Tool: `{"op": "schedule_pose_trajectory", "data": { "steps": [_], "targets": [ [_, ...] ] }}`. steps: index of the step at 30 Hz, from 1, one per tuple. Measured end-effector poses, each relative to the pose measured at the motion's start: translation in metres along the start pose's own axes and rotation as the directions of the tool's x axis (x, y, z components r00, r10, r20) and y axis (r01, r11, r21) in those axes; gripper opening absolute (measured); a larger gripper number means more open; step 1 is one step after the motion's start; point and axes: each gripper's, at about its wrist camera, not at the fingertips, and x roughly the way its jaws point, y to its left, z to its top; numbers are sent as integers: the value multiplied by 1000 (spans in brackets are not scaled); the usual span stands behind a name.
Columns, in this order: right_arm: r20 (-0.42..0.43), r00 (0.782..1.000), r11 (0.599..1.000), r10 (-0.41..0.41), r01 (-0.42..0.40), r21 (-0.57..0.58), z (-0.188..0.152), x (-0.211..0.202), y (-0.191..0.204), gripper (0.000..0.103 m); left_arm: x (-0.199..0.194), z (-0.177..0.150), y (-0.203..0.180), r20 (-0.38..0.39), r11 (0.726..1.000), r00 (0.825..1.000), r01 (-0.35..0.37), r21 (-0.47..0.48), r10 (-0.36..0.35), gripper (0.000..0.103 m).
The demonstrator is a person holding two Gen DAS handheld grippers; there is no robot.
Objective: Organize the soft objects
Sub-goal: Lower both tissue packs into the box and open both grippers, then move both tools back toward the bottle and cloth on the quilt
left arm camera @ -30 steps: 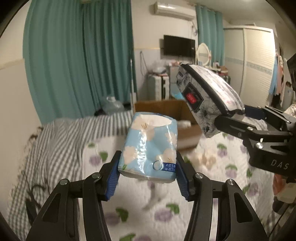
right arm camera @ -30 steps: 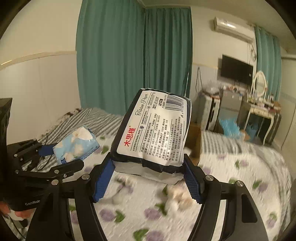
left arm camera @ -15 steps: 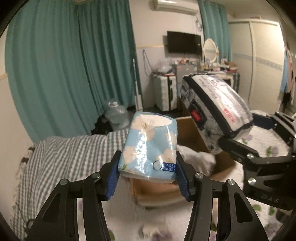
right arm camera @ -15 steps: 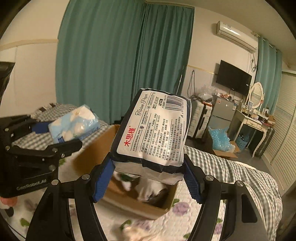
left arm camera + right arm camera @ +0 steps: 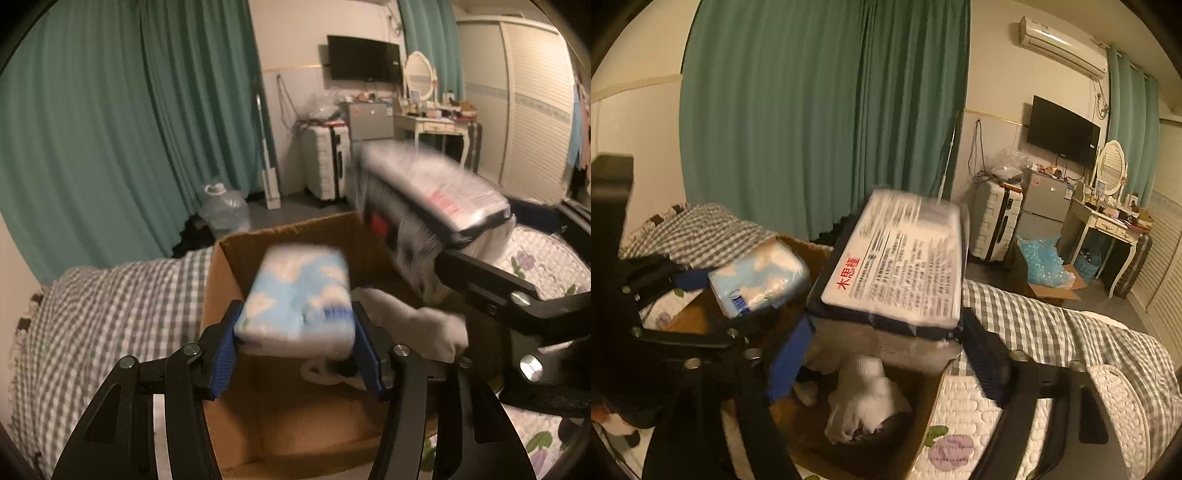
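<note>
I am pinching the blue floral tissue pack (image 5: 295, 295) between my left hand-held gripper (image 5: 295, 354) pads, over the open cardboard box (image 5: 236, 258) on the bed (image 5: 92, 314). My right hand-held gripper (image 5: 886, 354) is clamping the dark tissue pack (image 5: 897, 266) just beside it, above white soft items (image 5: 864, 398) lying inside.

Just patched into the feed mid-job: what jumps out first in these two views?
Both grippers are loaded above an open cardboard box on the bed: the left gripper clamps a blue flowered tissue pack, and the right gripper carries a larger black-edged tissue pack. White soft items already lie inside the box.
</note>
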Motion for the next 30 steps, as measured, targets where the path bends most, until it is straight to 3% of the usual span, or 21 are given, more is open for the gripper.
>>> {"op": "schedule_pose_trajectory", "data": {
  "steps": [1, 7, 11, 20, 25, 30],
  "targets": [
    [-1, 1000, 1000, -10, 10, 8, 2, -2, -3, 96, -1, 2, -3, -7, 1000, 1000, 5, 3, -5, 57],
    [31, 999, 999, -33, 32, 31, 18, -45, -4, 96, -44, 9, -6, 24, 1000, 1000, 2, 7, -3, 57],
    [88, 995, 998, -53, 51, 21, 31, -112, 3, 99, -116, 18, 3, 104, 1000, 995, 17, -22, -15, 57],
    [200, 975, 994, -94, 101, -29, 41, -263, 30, 102, -287, 7, 15, 323, 999, 946, -17, -50, 32, 57],
    [246, 967, 995, -69, 84, -53, 25, -327, 52, 102, -344, -22, 12, 399, 996, 913, -71, -62, 90, 71],
    [233, 972, 997, -40, 56, -61, 1, -353, 63, 102, -356, -44, 14, 392, 993, 913, -83, -85, 110, 71]
  ]
}}
